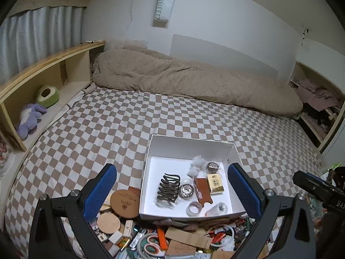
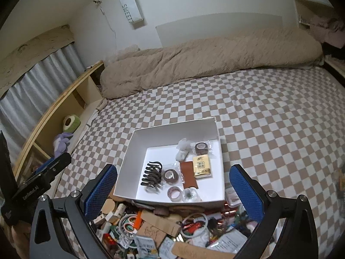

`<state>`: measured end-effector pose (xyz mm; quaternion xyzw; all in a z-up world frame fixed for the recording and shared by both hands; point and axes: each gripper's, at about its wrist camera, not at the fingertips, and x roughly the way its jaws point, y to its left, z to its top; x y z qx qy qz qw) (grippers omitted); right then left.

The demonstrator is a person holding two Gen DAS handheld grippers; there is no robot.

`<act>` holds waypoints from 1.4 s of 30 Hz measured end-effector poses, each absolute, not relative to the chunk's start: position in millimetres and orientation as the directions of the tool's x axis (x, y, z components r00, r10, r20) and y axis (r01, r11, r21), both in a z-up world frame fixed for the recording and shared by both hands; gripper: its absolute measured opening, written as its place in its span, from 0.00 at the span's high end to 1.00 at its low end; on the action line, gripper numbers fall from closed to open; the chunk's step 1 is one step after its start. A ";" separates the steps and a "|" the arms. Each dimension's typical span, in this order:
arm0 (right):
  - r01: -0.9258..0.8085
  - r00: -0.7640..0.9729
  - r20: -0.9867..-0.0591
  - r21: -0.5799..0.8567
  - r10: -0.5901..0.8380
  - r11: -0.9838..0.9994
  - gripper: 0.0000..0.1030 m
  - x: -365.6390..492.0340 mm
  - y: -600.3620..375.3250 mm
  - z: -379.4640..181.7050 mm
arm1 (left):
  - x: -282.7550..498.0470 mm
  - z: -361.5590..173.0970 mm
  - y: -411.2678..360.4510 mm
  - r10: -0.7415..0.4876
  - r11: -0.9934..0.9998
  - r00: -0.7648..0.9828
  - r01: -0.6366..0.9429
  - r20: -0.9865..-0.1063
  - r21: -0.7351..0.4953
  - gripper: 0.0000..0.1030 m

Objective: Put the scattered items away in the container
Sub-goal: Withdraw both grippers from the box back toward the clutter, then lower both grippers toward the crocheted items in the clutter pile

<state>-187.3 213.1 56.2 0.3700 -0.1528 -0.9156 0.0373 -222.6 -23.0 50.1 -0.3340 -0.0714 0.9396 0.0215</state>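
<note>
A white open box [image 1: 189, 144] [image 2: 172, 127] sits on the checkered bed. Inside lie a dark hair claw [image 1: 169, 186] [image 2: 152, 174], tape rolls [image 1: 187, 191] [image 2: 171, 176], a brown leather piece [image 1: 202, 186] [image 2: 188, 173], a gold packet [image 1: 215, 183] [image 2: 201, 165] and white fluff [image 1: 196, 164]. A pile of scattered small items [image 1: 172, 237] [image 2: 168, 231] lies in front of the box. My left gripper [image 1: 172, 194] is open and empty, above the pile and the box's near part. My right gripper [image 2: 173, 192] is open and empty, above the box's near edge.
A beige duvet [image 1: 183, 79] lies along the wall. A wooden shelf [image 1: 43, 82] at the left holds a purple plush [image 1: 30, 118] and a green toy. Round wooden discs [image 1: 125, 202] lie left of the box. The other gripper shows at each view's edge [image 1: 319, 187] [image 2: 43, 172].
</note>
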 end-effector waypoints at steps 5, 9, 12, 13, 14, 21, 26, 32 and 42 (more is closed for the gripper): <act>-0.055 -0.729 -0.662 0.307 -0.172 -0.950 0.00 -164.0 220.0 58.1 | -199.0 53.1 -25.6 0.076 -0.992 -0.779 0.003 -0.622 -0.125 0.00; -0.075 -0.732 -0.666 0.293 -0.147 -0.953 0.00 -148.4 227.3 54.6 | -184.8 48.3 -34.3 0.071 -0.992 -0.777 0.012 -0.625 -0.128 0.00; -0.095 -0.731 -0.670 0.293 -0.133 -0.952 0.00 -137.4 233.6 49.6 | -176.7 41.4 -42.9 0.053 -0.992 -0.769 0.032 -0.637 -0.120 0.00; -0.099 -0.731 -0.670 0.294 -0.131 -0.951 0.00 -133.8 236.2 47.3 | -173.7 38.7 -47.0 0.045 -0.992 -0.768 0.040 -0.639 -0.118 0.00; -0.104 -0.731 -0.670 0.293 -0.127 -0.950 0.00 -129.3 238.5 45.7 | -171.2 36.3 -50.7 0.041 -0.992 -0.767 0.046 -0.640 -0.118 0.00; -0.147 -0.723 -0.686 0.274 -0.086 -0.950 0.00 -111.0 254.7 28.9 | -153.9 15.2 -85.8 0.000 -0.992 -0.750 0.084 -0.661 -0.095 0.00; -0.178 -0.712 -0.700 0.261 -0.058 -0.949 0.00 -103.2 265.2 10.2 | -143.1 -4.7 -120.2 -0.042 -0.989 -0.735 0.128 -0.677 -0.079 0.00; -0.212 -0.680 -0.732 0.257 -0.047 -0.943 0.00 -98.9 272.7 -19.9 | -133.5 -34.2 -162.7 -0.061 -0.977 -0.704 0.188 -0.708 -0.103 0.00; -0.246 -0.666 -0.742 0.315 -0.076 -0.917 0.00 -100.8 279.8 -63.5 | -128.9 -86.2 -216.4 -0.067 -0.942 -0.648 0.292 -0.758 -0.166 0.00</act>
